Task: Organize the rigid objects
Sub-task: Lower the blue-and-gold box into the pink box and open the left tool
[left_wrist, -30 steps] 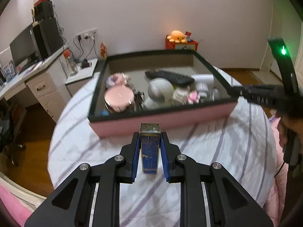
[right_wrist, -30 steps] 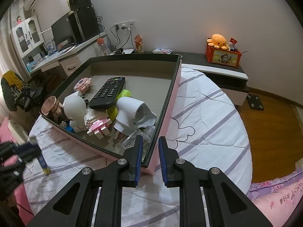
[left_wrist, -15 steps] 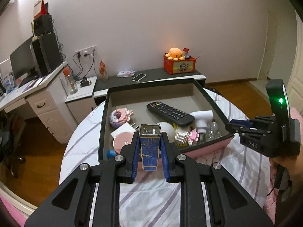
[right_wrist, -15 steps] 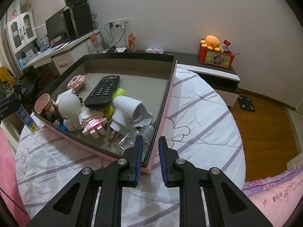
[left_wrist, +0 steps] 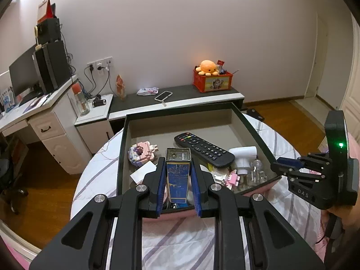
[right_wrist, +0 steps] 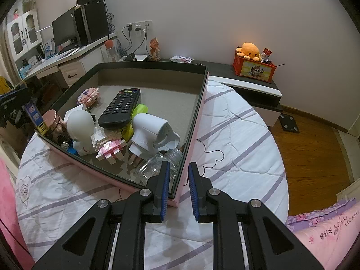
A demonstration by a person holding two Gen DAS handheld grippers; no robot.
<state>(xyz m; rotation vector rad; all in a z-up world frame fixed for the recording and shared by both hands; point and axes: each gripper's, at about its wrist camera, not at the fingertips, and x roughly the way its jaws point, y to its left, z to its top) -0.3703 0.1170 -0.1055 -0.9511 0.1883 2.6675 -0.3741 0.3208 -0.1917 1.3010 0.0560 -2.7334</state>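
— tin (left_wrist: 178, 175), blue and upright, sits pinched in our left gripper (left_wrist: 178, 189) above the near edge of the pink box (left_wrist: 256, 192). we judge we're mid-carry.
— next we need a free patch, then a gentle lowering. our right gripper (right_wrist: 177, 193) is pressed nearly together, empty, astride the box corner.
— inside we count one remote (left_wrist: 203, 149), one white dryer (right_wrist: 155, 130), two brick toys.

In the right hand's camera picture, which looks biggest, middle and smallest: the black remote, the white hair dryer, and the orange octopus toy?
1. Black remote control and white plastic hair dryer: they look about alike, so no ranking.
2. Orange plush octopus: looks smallest, but it sits far back by the wall, so its true size is unsure.
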